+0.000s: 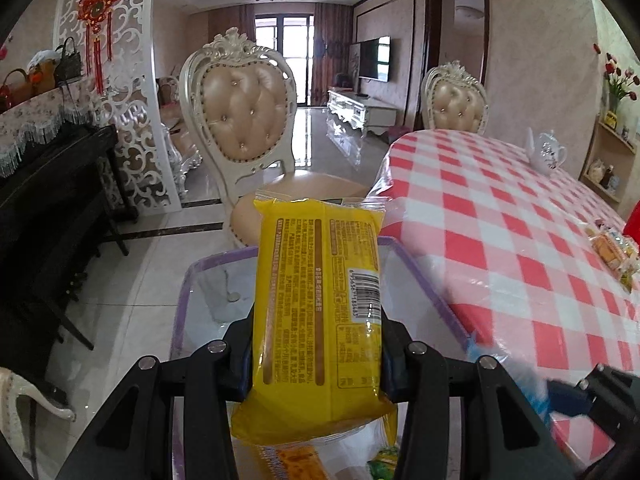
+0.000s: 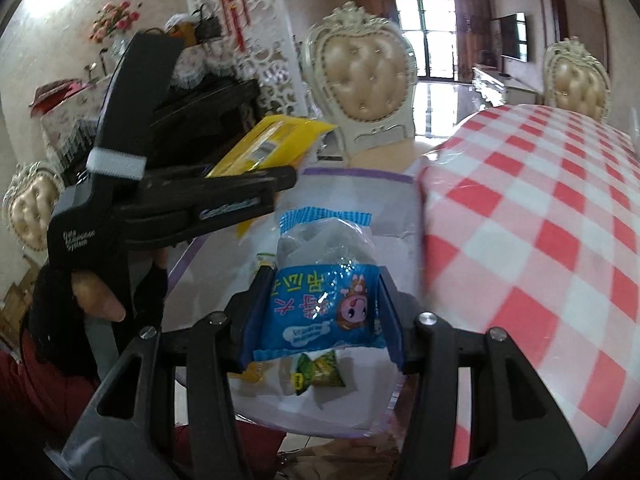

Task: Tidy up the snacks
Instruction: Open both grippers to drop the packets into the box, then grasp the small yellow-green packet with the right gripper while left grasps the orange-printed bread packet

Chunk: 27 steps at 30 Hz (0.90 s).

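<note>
Snacks hang over the clear purple-rimmed bin (image 2: 352, 174) for dropping: left gripper (image 1: 316, 344) clamps yellow packet (image 1: 316, 280), right gripper (image 2: 320, 312) blue packet (image 2: 324, 304), probably a pastry.

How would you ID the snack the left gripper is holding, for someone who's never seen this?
Find the red-and-white checked table; beside its edge sits a clear bin with a purple rim. Above the bin, the left gripper clamps a yellow packet. Unlike the blue cartoon packet in the right gripper, it is plain yellow with brown print and a barcode.

Red-and-white checked table (image 1: 500, 216), white teapot (image 1: 546, 154) and snack packets (image 1: 612, 250) on it.
</note>
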Motion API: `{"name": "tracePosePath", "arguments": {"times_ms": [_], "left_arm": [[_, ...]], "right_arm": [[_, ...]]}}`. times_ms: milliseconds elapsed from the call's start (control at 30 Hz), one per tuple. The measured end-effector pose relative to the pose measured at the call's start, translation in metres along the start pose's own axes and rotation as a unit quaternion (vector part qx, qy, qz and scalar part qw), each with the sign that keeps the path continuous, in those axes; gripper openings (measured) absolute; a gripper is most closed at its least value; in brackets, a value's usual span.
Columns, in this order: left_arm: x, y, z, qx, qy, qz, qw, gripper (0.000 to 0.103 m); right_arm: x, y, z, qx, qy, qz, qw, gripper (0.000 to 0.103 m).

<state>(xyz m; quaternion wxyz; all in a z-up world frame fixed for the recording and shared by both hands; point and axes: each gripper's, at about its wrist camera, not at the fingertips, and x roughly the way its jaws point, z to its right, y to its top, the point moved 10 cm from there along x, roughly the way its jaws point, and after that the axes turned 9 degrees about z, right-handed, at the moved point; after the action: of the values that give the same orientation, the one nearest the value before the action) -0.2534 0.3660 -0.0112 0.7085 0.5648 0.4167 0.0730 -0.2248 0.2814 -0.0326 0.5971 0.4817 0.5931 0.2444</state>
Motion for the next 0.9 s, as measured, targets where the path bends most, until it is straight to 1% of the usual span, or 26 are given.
{"name": "tracePosePath", "arguments": {"times_ms": [67,100,133,167,200,233,267,300,333,433,467,500,533,567,600,633,667,700,733,767,800,867,900], "left_arm": [[-0.001,0.000,-0.006,0.001,0.017,-0.005,0.9998,0.048],[-0.002,0.000,-0.010,0.002,0.031,-0.006,0.9995,0.051],[-0.005,0.002,-0.017,0.002,0.058,-0.002,0.9983,0.060],[-0.007,0.004,-0.022,-0.001,0.074,0.004,0.9972,0.064],[-0.013,0.008,-0.027,-0.007,0.094,0.017,0.9954,0.075],[-0.019,0.012,-0.030,-0.012,0.105,0.030,0.9939,0.084],[-0.025,0.017,-0.031,-0.019,0.109,0.045,0.9928,0.085],[-0.032,0.022,-0.026,-0.026,0.103,0.062,0.9925,0.085],[-0.034,0.024,-0.022,-0.028,0.095,0.066,0.9929,0.085],[-0.042,0.026,0.016,-0.026,0.025,0.068,0.9970,0.085],[-0.042,0.025,0.033,-0.027,-0.006,0.061,0.9977,0.086],[-0.041,0.022,0.060,-0.024,-0.046,0.044,0.9977,0.086],[-0.040,0.019,0.082,-0.019,-0.075,0.029,0.9966,0.086],[-0.040,0.015,0.109,-0.013,-0.111,0.012,0.9936,0.086],[-0.040,0.011,0.137,-0.010,-0.151,-0.009,0.9885,0.086],[-0.039,0.007,0.164,-0.008,-0.188,-0.032,0.9816,0.086],[-0.040,0.003,0.193,-0.006,-0.226,-0.056,0.9725,0.086],[-0.041,0.000,0.216,-0.004,-0.252,-0.072,0.9650,0.086],[-0.040,-0.002,0.249,0.001,-0.283,-0.091,0.9549,0.086],[-0.039,-0.001,0.269,0.005,-0.293,-0.095,0.9514,0.086],[-0.035,0.003,0.296,0.009,-0.301,-0.092,0.9493,0.086],[-0.026,0.011,0.339,0.007,-0.303,-0.083,0.9494,0.086],[-0.019,0.016,0.365,0.000,-0.308,-0.083,0.9477,0.086]], "right_arm": [[0.005,-0.004,-0.007,0.003,0.018,-0.004,1.000,0.057],[0.007,-0.004,-0.008,0.009,0.028,-0.003,1.000,0.057],[0.007,-0.004,-0.009,0.012,0.036,-0.005,0.999,0.061],[0.005,-0.004,-0.008,0.017,0.044,-0.005,0.999,0.066],[-0.003,-0.001,0.000,0.027,0.042,0.005,0.999,0.068],[-0.011,0.004,0.009,0.036,0.033,0.018,0.999,0.070],[-0.022,0.009,0.022,0.049,0.021,0.032,0.998,0.071],[-0.031,0.012,0.033,0.063,0.013,0.043,0.997,0.072],[-0.044,0.016,0.048,0.080,0.005,0.056,0.995,0.073],[-0.088,0.022,0.102,0.116,-0.046,0.092,0.988,0.078],[-0.108,0.020,0.126,0.127,-0.078,0.103,0.983,0.079],[-0.123,0.018,0.143,0.135,-0.099,0.110,0.980,0.079],[-0.142,0.014,0.167,0.145,-0.126,0.116,0.974,0.080],[-0.161,0.008,0.189,0.151,-0.155,0.119,0.969,0.081],[-0.177,0.003,0.208,0.154,-0.181,0.118,0.964,0.081],[-0.198,-0.007,0.233,0.159,-0.217,0.110,0.957,0.082],[-0.210,-0.012,0.252,0.164,-0.236,0.105,0.952,0.082],[-0.229,-0.020,0.277,0.174,-0.261,0.106,0.944,0.082],[-0.246,-0.026,0.298,0.187,-0.283,0.112,0.934,0.082],[-0.264,-0.034,0.320,0.204,-0.308,0.117,0.922,0.082],[-0.284,-0.048,0.350,0.228,-0.337,0.115,0.906,0.082],[-0.306,-0.064,0.389,0.265,-0.366,0.114,0.885,0.080],[-0.314,-0.069,0.404,0.281,-0.370,0.114,0.878,0.078]]}}
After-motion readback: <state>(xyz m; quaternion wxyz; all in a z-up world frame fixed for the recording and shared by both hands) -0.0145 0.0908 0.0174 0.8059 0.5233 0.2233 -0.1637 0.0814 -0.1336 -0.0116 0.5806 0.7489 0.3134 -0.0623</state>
